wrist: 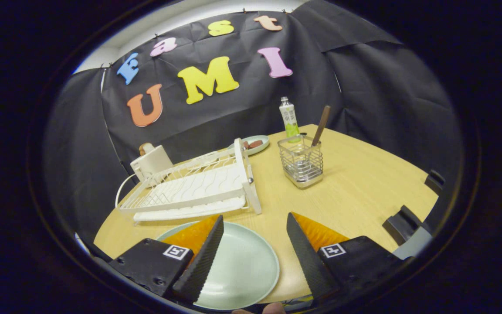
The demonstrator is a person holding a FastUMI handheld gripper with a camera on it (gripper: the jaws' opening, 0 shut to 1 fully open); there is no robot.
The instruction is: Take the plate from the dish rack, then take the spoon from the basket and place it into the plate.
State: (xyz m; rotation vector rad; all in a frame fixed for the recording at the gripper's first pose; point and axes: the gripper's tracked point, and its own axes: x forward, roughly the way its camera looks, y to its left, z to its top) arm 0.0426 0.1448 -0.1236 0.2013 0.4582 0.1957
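Observation:
A pale green plate (pixel 242 270) lies flat on the wooden table (pixel 364 192), under and between my fingers, nearer the left one. My gripper (pixel 255 224) hangs open above it, holding nothing. Beyond the fingers stands the white dish rack (pixel 198 187), with no dish in it. To the right of the rack is a wire basket (pixel 302 162) with a brown-handled spoon (pixel 321 124) standing upright in it.
A green-labelled bottle (pixel 289 117) stands behind the basket. A small plate with reddish food (pixel 254 144) sits behind the rack, and a white box-like item (pixel 150 162) is at the rack's far left. Dark clamps (pixel 401 222) grip the table's right edge.

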